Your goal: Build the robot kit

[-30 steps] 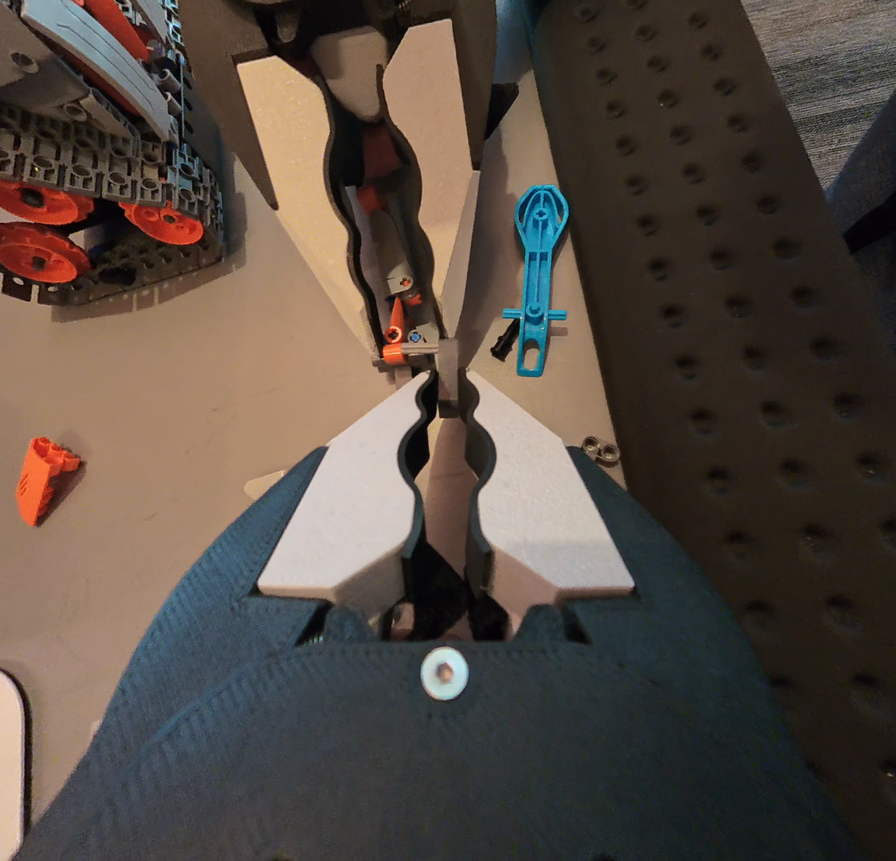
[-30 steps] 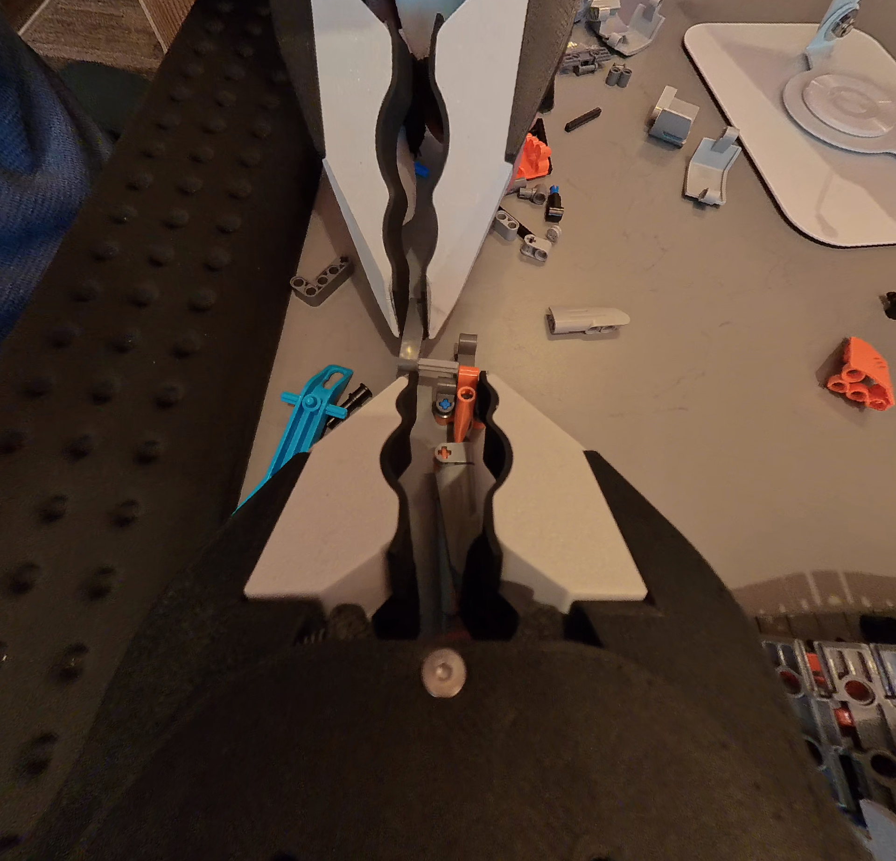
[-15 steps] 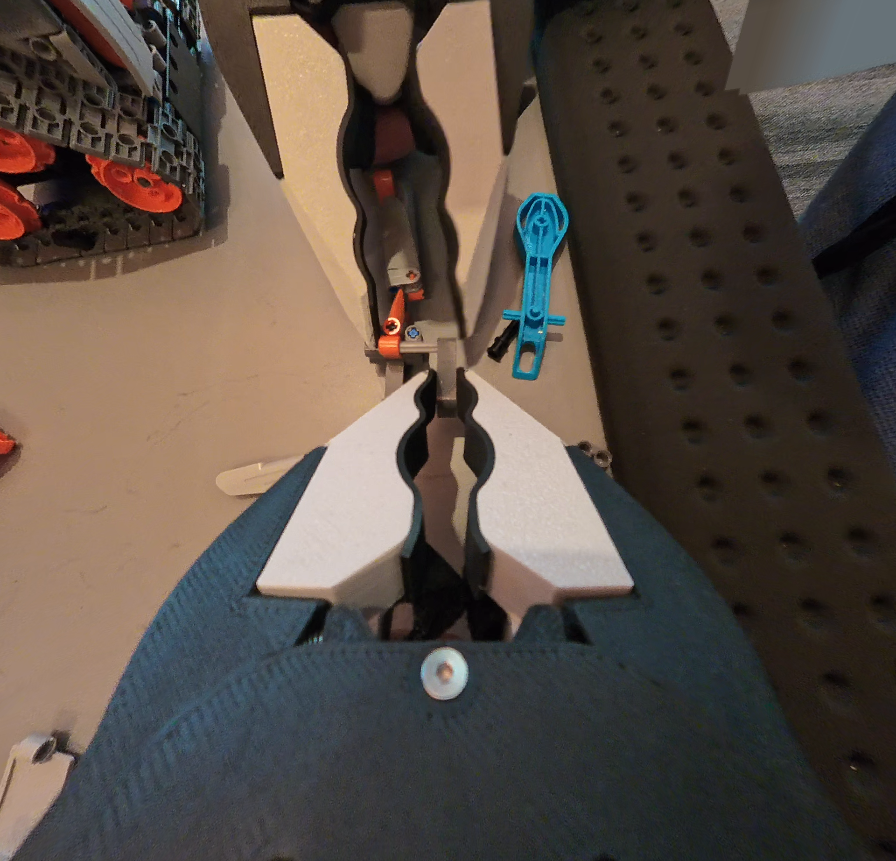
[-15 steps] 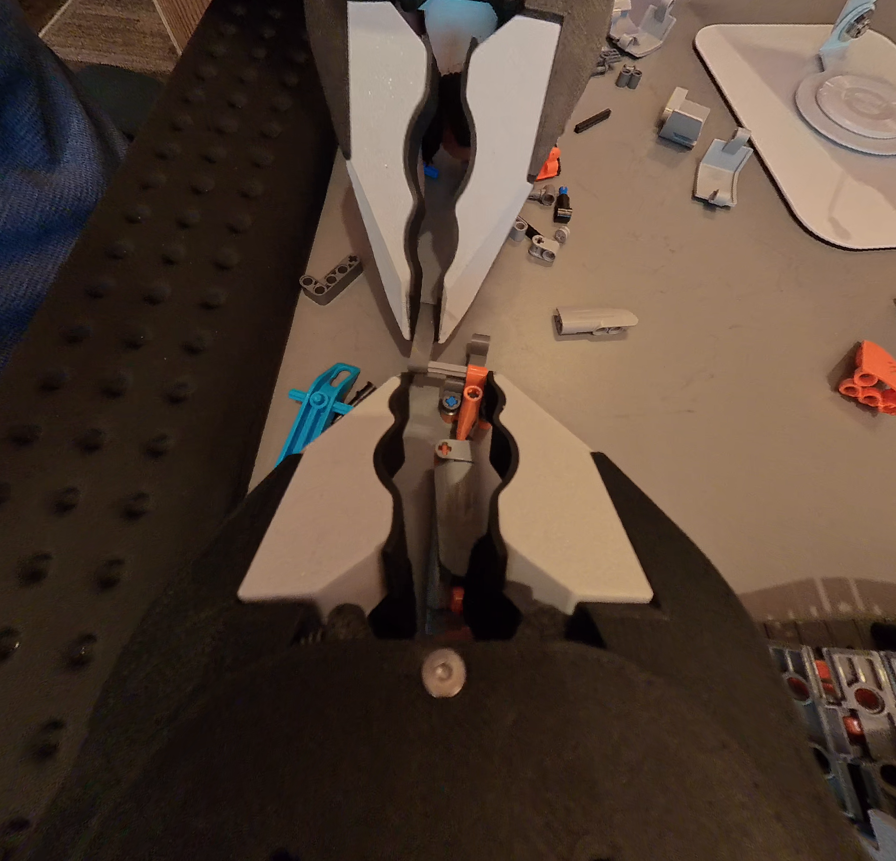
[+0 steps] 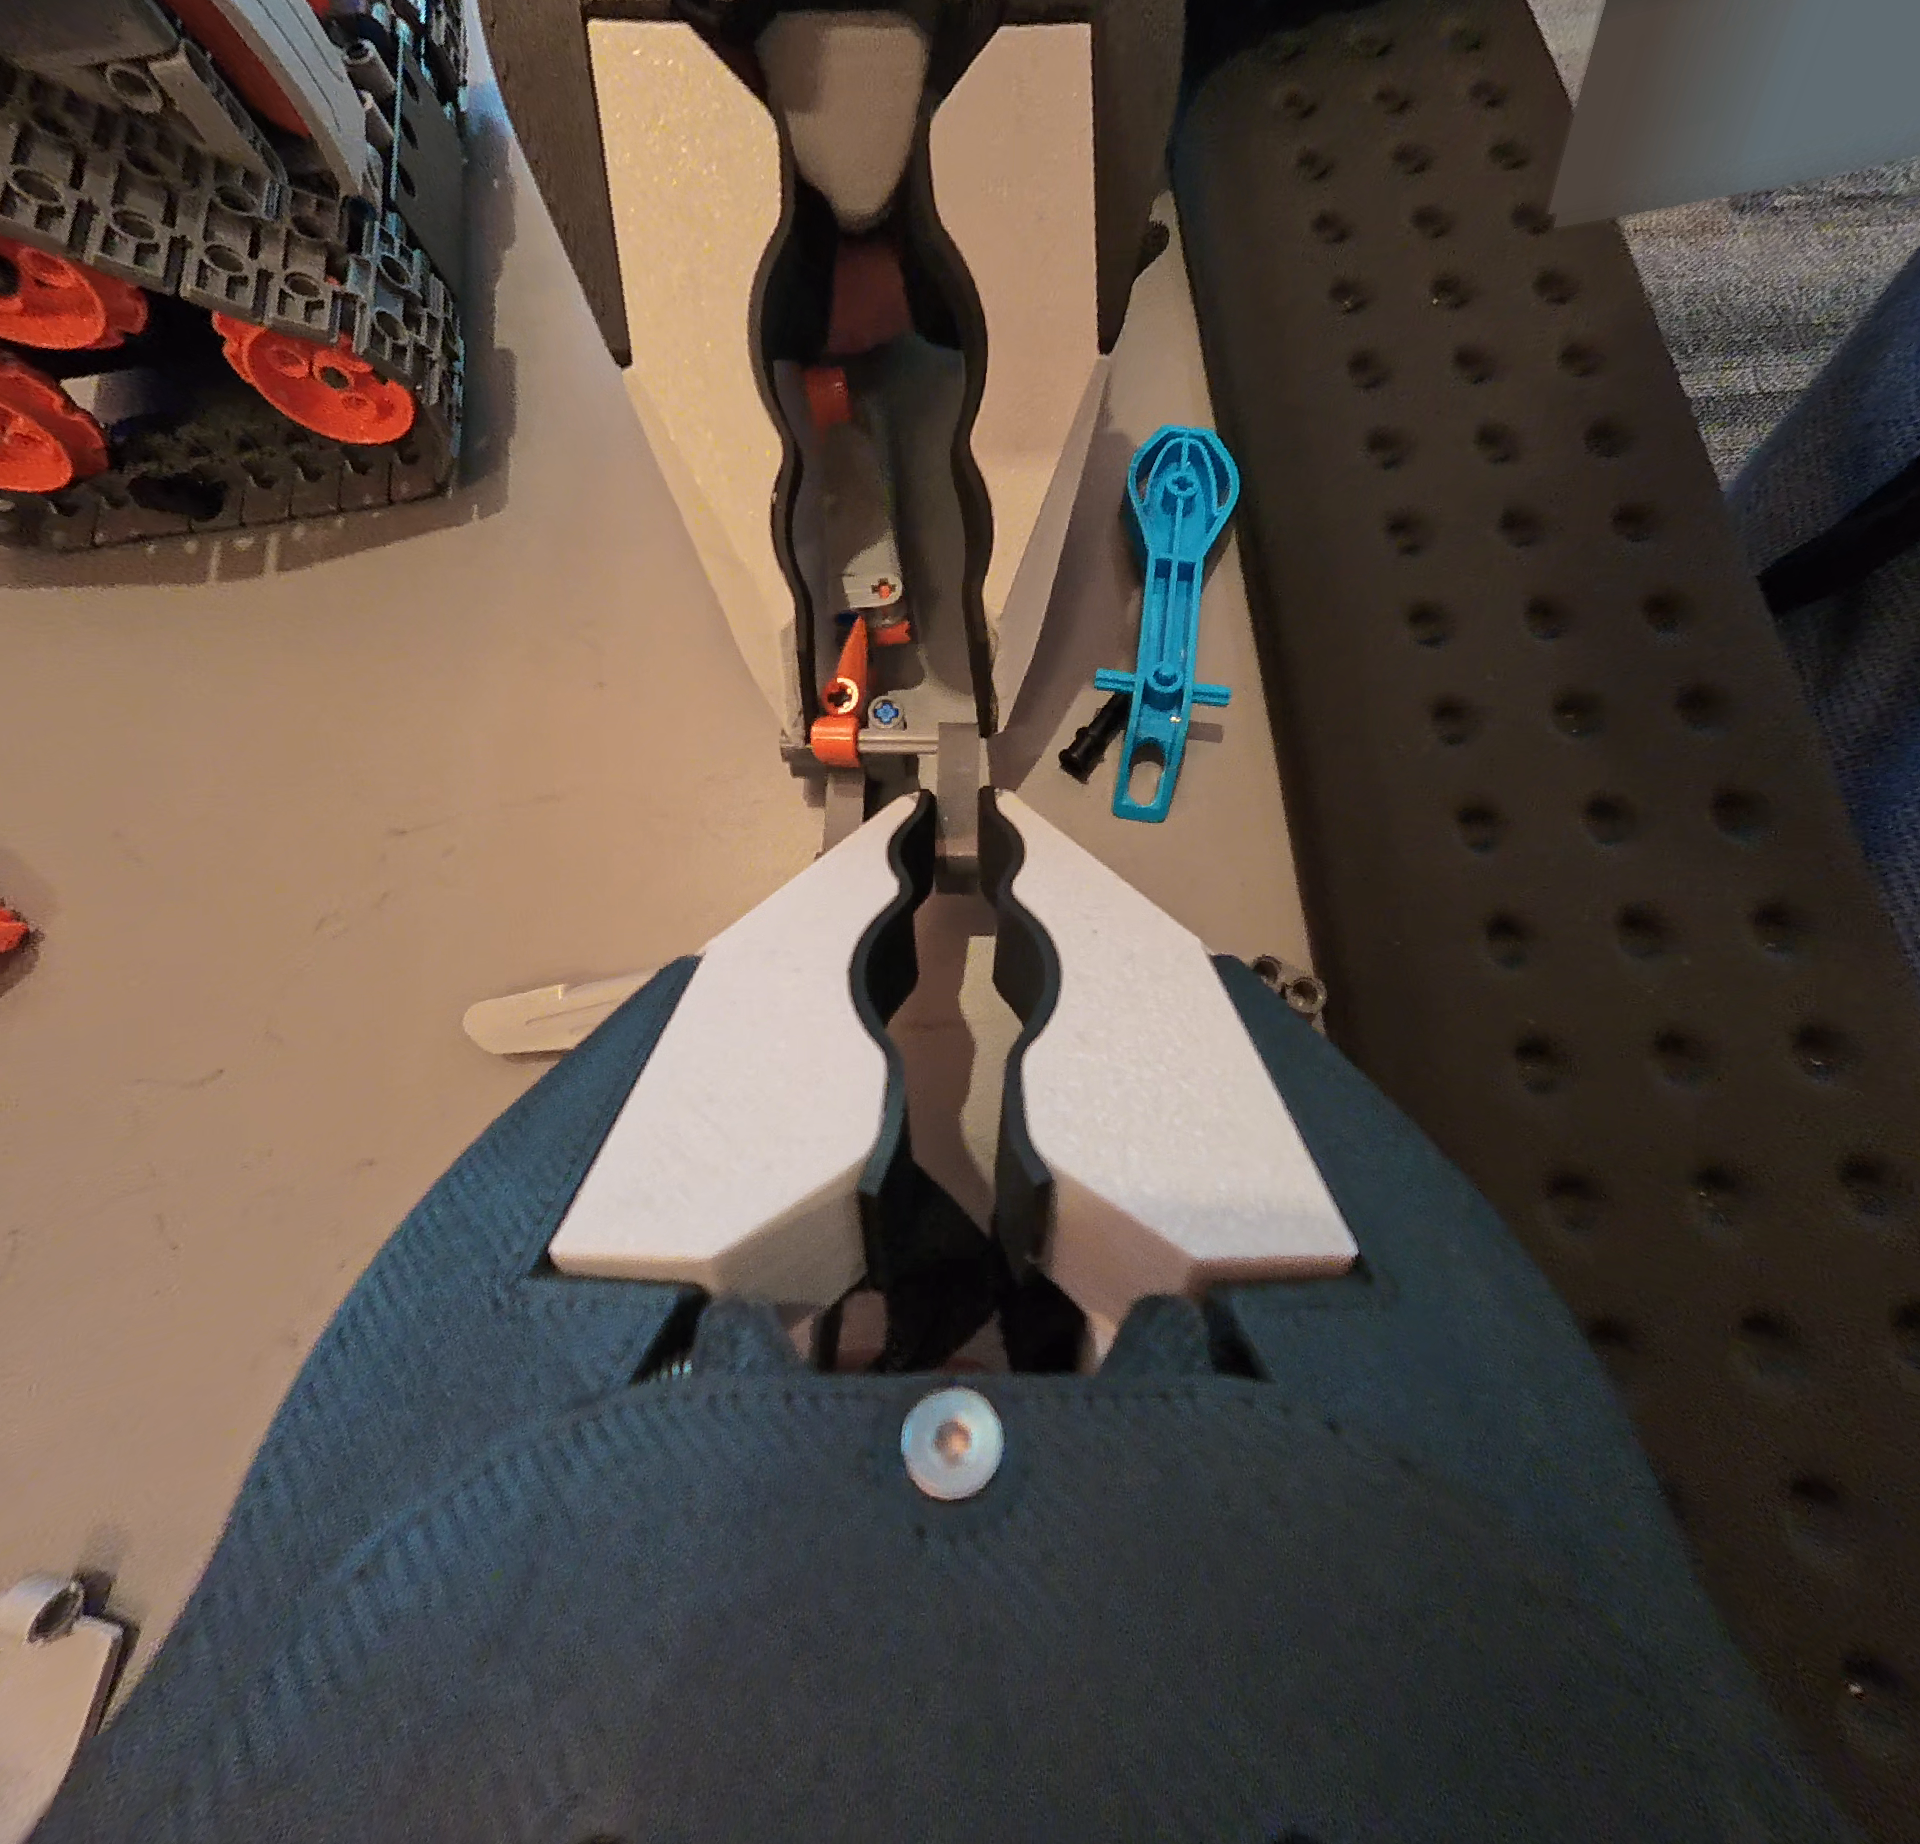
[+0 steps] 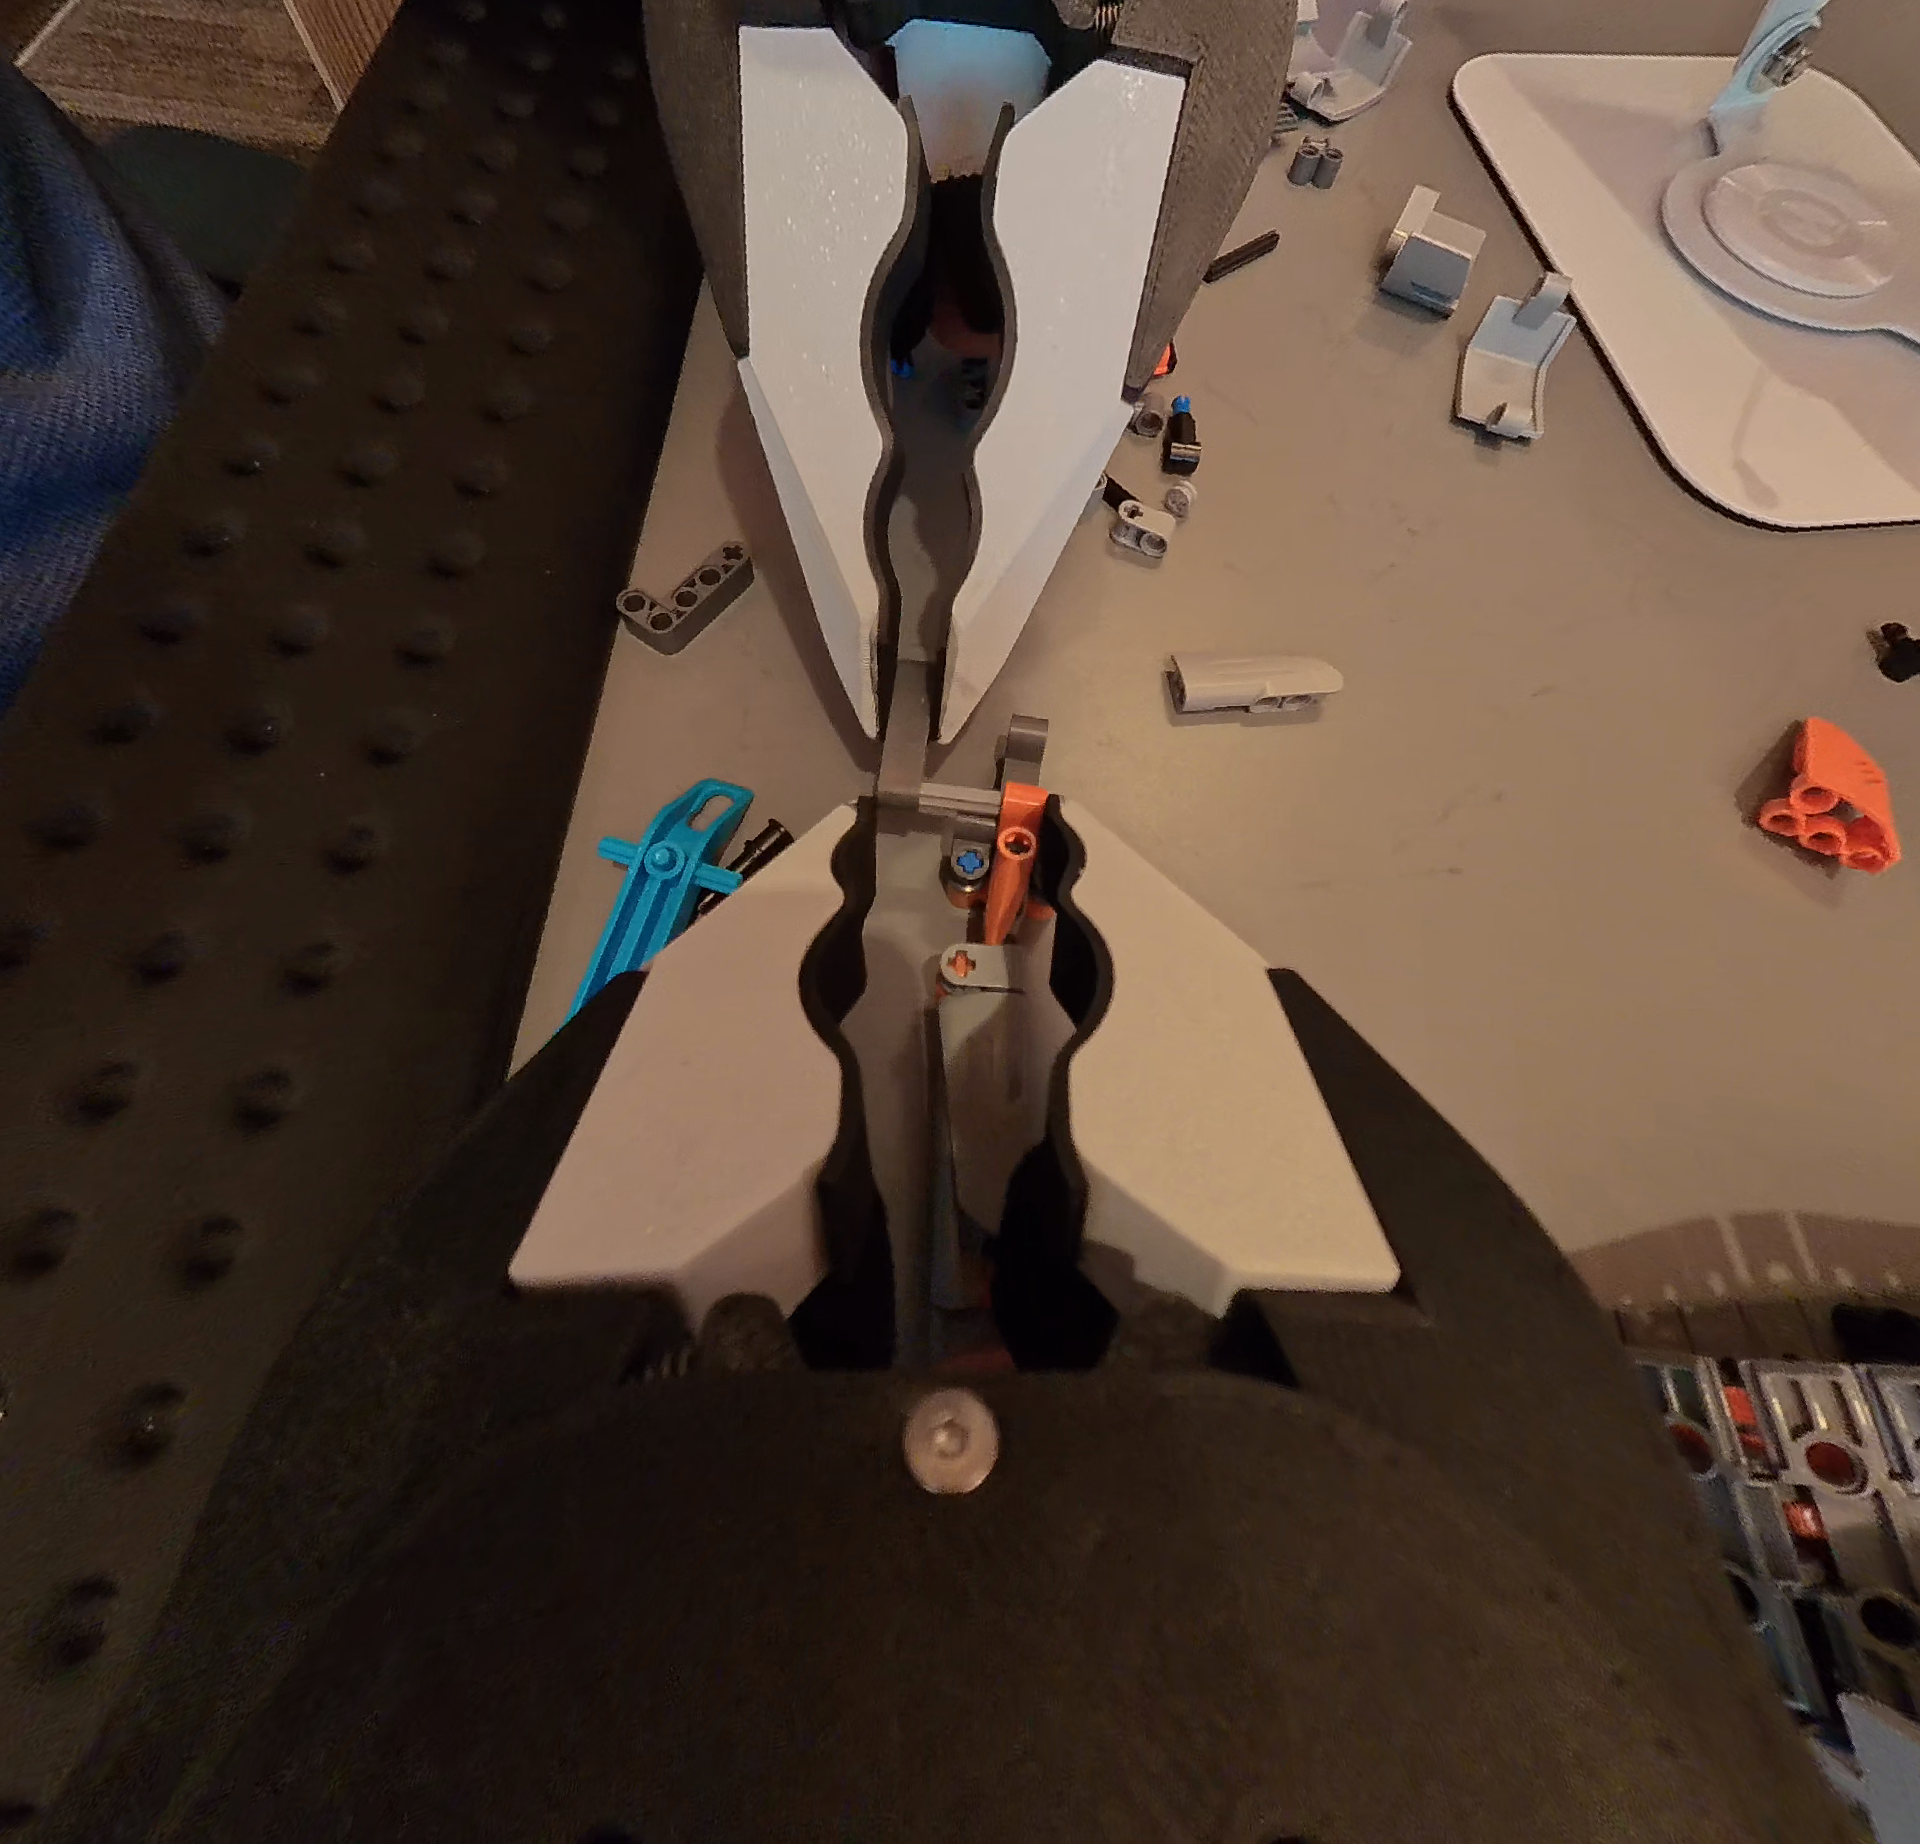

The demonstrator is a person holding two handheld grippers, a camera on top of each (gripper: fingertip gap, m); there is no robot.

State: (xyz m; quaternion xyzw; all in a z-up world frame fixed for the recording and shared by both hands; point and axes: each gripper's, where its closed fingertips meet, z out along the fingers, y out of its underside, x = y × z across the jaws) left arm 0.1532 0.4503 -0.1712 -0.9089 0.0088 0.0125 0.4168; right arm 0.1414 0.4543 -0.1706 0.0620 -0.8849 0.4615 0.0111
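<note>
My left gripper (image 5: pixel 958 820) is shut on a small grey connector (image 5: pixel 961 807) at its fingertips. My right gripper (image 6: pixel 956 807) faces it tip to tip and is shut on a grey and orange brick assembly (image 6: pixel 977 973) that lies lengthwise between its fingers. The connector sits on a thin grey axle (image 6: pixel 940 795) at the assembly's front end. In the left wrist view the assembly (image 5: pixel 868 641) shows inside the right gripper's jaws; in the right wrist view the left gripper (image 6: pixel 909 729) comes down from the top. Both are just above the grey table.
A blue lever tool (image 5: pixel 1169 631) and a black pin (image 5: pixel 1086 745) lie beside the fingertips, next to a black dotted mat (image 5: pixel 1558 755). A tracked brick vehicle (image 5: pixel 208 288) stands far left. An orange piece (image 6: pixel 1823 797), a grey panel (image 6: pixel 1247 682) and a white stand base (image 6: pixel 1714 288) lie farther off. The tips of both grippers are at nearly the same place. The orange piece (image 6: pixel 1823 797) lies around 15 cm away from my right fingertips.
Both grippers stay joined at the connector. The left wrist view has shifted toward the mat: the tracked vehicle and the orange piece have slid toward its left edge.
</note>
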